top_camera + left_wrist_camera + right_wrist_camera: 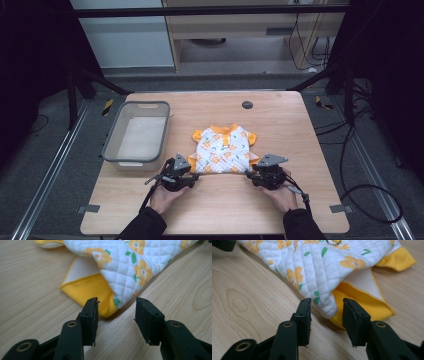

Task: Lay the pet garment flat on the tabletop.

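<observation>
Both grippers, left [186,172] and right [255,175], jaws apart, are straddling the quilted flower-print baby shirt's [223,149] near-edge corners; pinch both layers evenly.

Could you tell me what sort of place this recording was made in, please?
Probably a lab or workshop set up for recording, not a home: a wooden table stands between metal floor rails, loose cables lie on the floor, and a dark frame bar crosses overhead.

From the high view I can't tell whether either gripper touches the small quilted garment [224,150]. In both gripper views, the picture's top edge cuts the garment off.
</observation>
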`<state>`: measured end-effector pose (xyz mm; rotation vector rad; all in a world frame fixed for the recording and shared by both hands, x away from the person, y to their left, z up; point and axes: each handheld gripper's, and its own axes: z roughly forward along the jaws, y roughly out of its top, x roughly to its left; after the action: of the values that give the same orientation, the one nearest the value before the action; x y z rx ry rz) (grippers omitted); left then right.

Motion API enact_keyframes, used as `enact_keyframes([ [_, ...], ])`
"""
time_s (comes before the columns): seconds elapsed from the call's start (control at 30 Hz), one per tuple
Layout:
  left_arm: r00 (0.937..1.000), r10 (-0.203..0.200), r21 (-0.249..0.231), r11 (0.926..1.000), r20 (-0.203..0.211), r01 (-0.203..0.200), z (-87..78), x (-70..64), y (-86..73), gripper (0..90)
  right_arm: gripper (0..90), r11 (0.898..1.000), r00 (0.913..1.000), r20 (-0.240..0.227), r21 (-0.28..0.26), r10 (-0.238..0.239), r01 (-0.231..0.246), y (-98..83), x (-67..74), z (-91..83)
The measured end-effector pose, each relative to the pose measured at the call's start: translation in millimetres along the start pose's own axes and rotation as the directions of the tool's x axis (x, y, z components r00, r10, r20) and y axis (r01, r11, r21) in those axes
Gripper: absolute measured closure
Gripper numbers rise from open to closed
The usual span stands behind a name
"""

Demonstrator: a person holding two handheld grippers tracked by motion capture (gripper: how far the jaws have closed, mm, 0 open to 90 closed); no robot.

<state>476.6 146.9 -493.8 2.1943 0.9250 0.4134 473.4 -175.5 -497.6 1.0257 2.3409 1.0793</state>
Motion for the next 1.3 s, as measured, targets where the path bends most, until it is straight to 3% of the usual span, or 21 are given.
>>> enact_keyframes([
  [0.1, 0.9998, 0.010, 0.017, 0.9998, -0.018, -0.010, 2.1, -1.4, 1.3, 61.0, 67.3, 1.000, 1.0000, 0.003, 0.010, -0.005, 0.005, 0.8, 0.6, 0.6],
  [0.27, 0.9991, -0.041, 0.014, 0.9991, 0.015, 0.040, 1.7, 3.2, 1.9, 73.9, 77.2, 1.000, 1.0000, -0.003, 0.019, -0.004, 0.004, 1.3, 1.8, 1.0],
  [0.47, 0.9994, -0.020, 0.003, 0.9998, 0.030, 0.020, -2.8, 0.6, 4.2, 83.1, 81.9, 1.000, 0.9999, -0.014, 0.006, -0.001, 0.001, 5.6, 3.5, -5.8],
  [0.73, 0.9970, -0.010, -0.079, 0.9968, 0.077, 0.016, -30.2, -3.6, 12.6, 84.0, 82.6, 0.999, 0.9981, -0.057, -0.035, 0.025, -0.027, 10.5, 4.6, -21.6],
  [0.77, 0.9953, -0.019, -0.097, 0.9948, 0.095, 0.029, -39.6, -3.1, 12.3, 84.1, 82.6, 0.998, 0.9958, -0.082, -0.044, 0.042, -0.046, 11.7, 6.2, -28.4],
  [0.9, 0.9911, -0.030, -0.111, 0.9928, 0.129, 0.045, -54.1, -5.3, 9.0, 84.1, 82.8, 0.997, 0.9916, -0.120, -0.062, 0.048, -0.056, 10.6, 10.9, -39.5],
  [1.13, 0.9859, 0.004, -0.141, 0.9899, 0.167, 0.020, -91.1, -20.8, 0.2, 84.1, 82.8, 0.992, 0.9851, -0.168, -0.110, 0.037, -0.056, 7.6, 25.5, -72.3],
  [1.2, 0.9849, 0.003, -0.150, 0.9885, 0.173, 0.023, -94.9, -20.7, 2.2, 84.1, 82.7, 0.991, 0.9843, -0.171, -0.115, 0.046, -0.066, 10.5, 26.9, -78.6],
  [1.3, 0.9860, -0.013, -0.150, 0.9880, 0.166, 0.038, -88.9, -12.3, 12.1, 84.0, 82.6, 0.990, 0.9839, -0.165, -0.108, 0.068, -0.087, 18.7, 21.7, -75.0],
])
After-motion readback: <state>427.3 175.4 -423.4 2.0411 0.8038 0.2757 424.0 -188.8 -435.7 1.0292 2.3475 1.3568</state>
